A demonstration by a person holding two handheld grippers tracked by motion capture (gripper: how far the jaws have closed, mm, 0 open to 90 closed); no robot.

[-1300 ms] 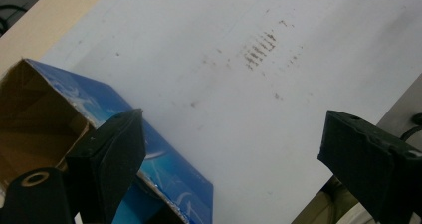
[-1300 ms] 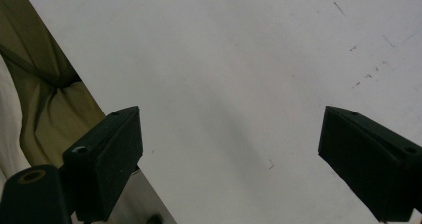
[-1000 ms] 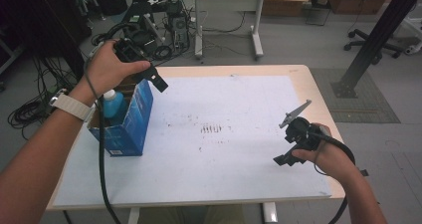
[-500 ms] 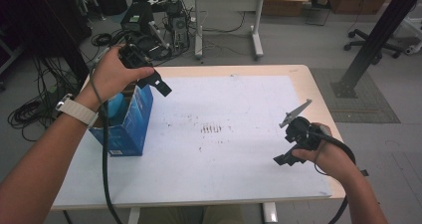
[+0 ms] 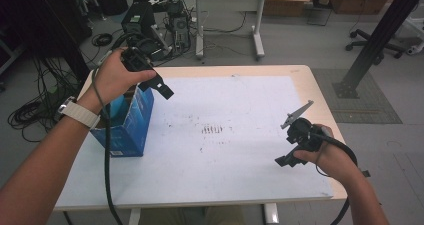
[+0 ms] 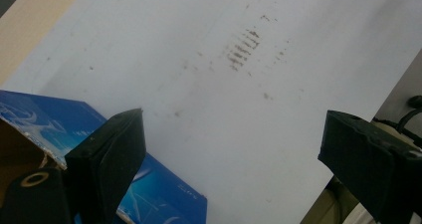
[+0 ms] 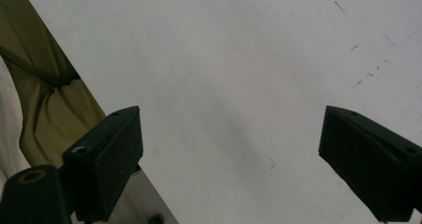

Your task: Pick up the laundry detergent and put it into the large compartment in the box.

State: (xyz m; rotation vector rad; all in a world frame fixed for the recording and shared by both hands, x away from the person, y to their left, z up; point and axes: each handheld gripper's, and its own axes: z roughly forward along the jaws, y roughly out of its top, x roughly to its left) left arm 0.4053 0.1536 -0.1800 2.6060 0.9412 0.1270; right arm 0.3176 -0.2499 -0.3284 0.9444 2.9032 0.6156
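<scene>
Blue cardboard, the open box (image 5: 127, 122) is seen standing at the left of the white tabletop (image 5: 225, 155), beneath the left gripper (image 5: 161, 88), held wide open and empty probably for reaching in, while the right gripper (image 5: 286, 157), likewise agape, is parked lower right.
</scene>
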